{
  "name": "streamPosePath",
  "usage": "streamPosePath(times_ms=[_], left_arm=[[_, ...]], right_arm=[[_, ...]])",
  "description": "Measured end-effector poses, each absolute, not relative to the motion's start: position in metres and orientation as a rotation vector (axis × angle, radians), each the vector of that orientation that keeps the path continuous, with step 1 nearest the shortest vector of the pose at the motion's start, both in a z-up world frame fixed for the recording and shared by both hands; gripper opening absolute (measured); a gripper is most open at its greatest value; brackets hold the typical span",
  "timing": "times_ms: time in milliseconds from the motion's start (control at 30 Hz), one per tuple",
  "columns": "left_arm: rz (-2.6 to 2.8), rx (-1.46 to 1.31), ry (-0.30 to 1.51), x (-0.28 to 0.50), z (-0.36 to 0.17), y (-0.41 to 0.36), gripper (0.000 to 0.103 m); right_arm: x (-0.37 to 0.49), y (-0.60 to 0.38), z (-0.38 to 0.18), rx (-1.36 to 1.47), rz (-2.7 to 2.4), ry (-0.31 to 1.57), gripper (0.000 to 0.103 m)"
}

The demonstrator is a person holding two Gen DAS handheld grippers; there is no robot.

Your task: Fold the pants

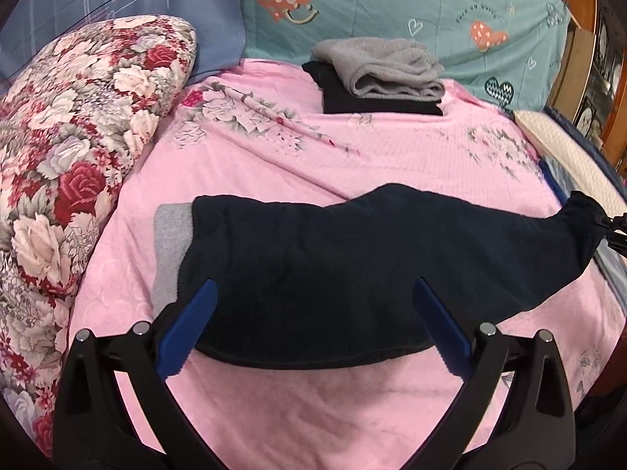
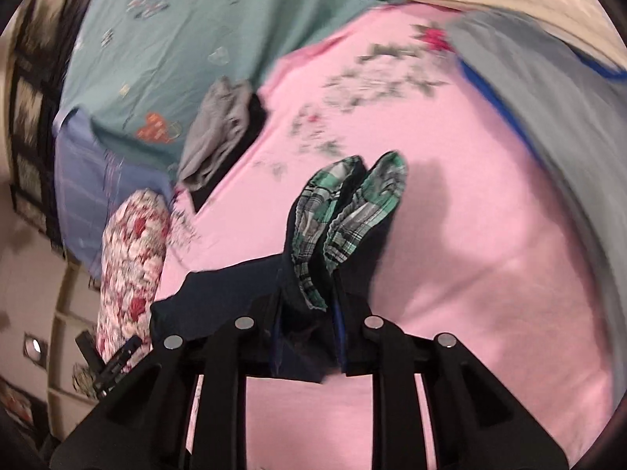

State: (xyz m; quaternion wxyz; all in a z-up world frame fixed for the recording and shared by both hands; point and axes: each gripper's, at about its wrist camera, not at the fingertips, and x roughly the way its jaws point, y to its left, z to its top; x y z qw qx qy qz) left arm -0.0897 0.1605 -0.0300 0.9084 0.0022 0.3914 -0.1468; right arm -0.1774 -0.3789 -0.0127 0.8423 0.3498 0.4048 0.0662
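Observation:
Dark navy pants (image 1: pixel 333 270) lie across the pink bedsheet (image 1: pixel 313 403), with a grey lining strip (image 1: pixel 170 246) showing at their left end. My left gripper (image 1: pixel 313 313) stands open just above their near edge, its blue fingers (image 1: pixel 188 329) wide apart with nothing between them. At the far right the pants' end is lifted, where my right gripper (image 1: pixel 611 227) holds it. In the right wrist view my right gripper (image 2: pixel 309 337) is shut on the pants (image 2: pixel 313 297), whose green plaid lining (image 2: pixel 345 211) sticks up past the fingers.
A folded stack of grey cloth (image 1: pixel 380 66) on black cloth (image 1: pixel 376 102) sits at the back of the bed. A floral pillow (image 1: pixel 66 149) lies along the left. Teal heart-print bedding (image 1: pixel 411 4) is behind, with a cream cushion (image 1: pixel 568 156) and wooden furniture (image 1: pixel 588 58) at the right.

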Motion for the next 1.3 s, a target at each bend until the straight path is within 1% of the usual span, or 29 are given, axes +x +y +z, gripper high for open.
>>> streamPosePath(times_ms=[200, 300, 433, 500, 533, 600, 667, 767, 800, 900, 933, 967, 1067, 1100, 1133, 1200, 1300], left_arm=[[-0.313, -0.028, 0.781, -0.102, -0.03, 0.177, 0.101], [-0.307, -0.047, 0.777, -0.107, -0.031, 0.187, 0.101], [-0.293, -0.069, 0.779, -0.11, -0.033, 0.198, 0.101], [-0.288, -0.072, 0.779, -0.112, -0.034, 0.201, 0.101], [-0.285, -0.074, 0.781, -0.113, -0.035, 0.202, 0.101], [-0.279, -0.085, 0.784, -0.114, -0.035, 0.205, 0.101], [-0.267, -0.107, 0.788, -0.114, -0.036, 0.21, 0.101], [-0.255, -0.166, 0.808, -0.114, -0.039, 0.217, 0.101], [-0.247, -0.181, 0.817, -0.115, -0.04, 0.219, 0.101], [-0.219, -0.208, 0.842, -0.118, -0.044, 0.224, 0.101], [-0.207, -0.212, 0.846, -0.119, -0.044, 0.226, 0.101], [-0.192, -0.215, 0.849, -0.121, -0.045, 0.229, 0.101], [-0.161, -0.239, 0.848, -0.126, -0.045, 0.238, 0.101], [-0.153, -0.248, 0.849, -0.127, -0.045, 0.24, 0.101], [-0.148, -0.258, 0.85, -0.128, -0.045, 0.242, 0.101], [-0.141, -0.276, 0.853, -0.129, -0.046, 0.246, 0.101], [-0.12, -0.329, 0.877, -0.127, -0.052, 0.254, 0.101]], right_arm=[[-0.13, -0.272, 0.0, 0.588, 0.378, 0.897, 0.02], [-0.112, -0.218, -0.015, 0.522, 0.471, 0.967, 0.02], [-0.095, -0.164, -0.053, 0.449, 0.523, 1.074, 0.02], [-0.091, -0.148, -0.066, 0.358, 0.514, 1.113, 0.024], [-0.091, -0.142, -0.068, 0.315, 0.509, 1.128, 0.028], [-0.095, -0.138, -0.062, 0.309, 0.558, 1.141, 0.061], [-0.099, -0.136, -0.051, 0.348, 0.637, 1.154, 0.061], [-0.098, -0.136, -0.037, 0.386, 0.717, 1.083, 0.065], [-0.094, -0.136, -0.041, 0.398, 0.717, 1.093, 0.065], [-0.083, -0.131, -0.071, 0.429, 0.693, 1.21, 0.066], [-0.084, -0.127, -0.074, 0.406, 0.695, 1.212, 0.068], [-0.085, -0.12, -0.068, 0.367, 0.701, 1.205, 0.072], [-0.087, -0.102, -0.04, 0.264, 0.761, 1.147, 0.073], [-0.088, -0.095, -0.032, 0.172, 0.725, 1.141, 0.073], [-0.088, -0.083, -0.024, 0.01, 0.624, 1.12, 0.073], [-0.092, -0.062, -0.013, -0.176, 0.563, 1.036, 0.073], [-0.096, -0.019, -0.009, -0.245, 0.675, 1.01, 0.073]])
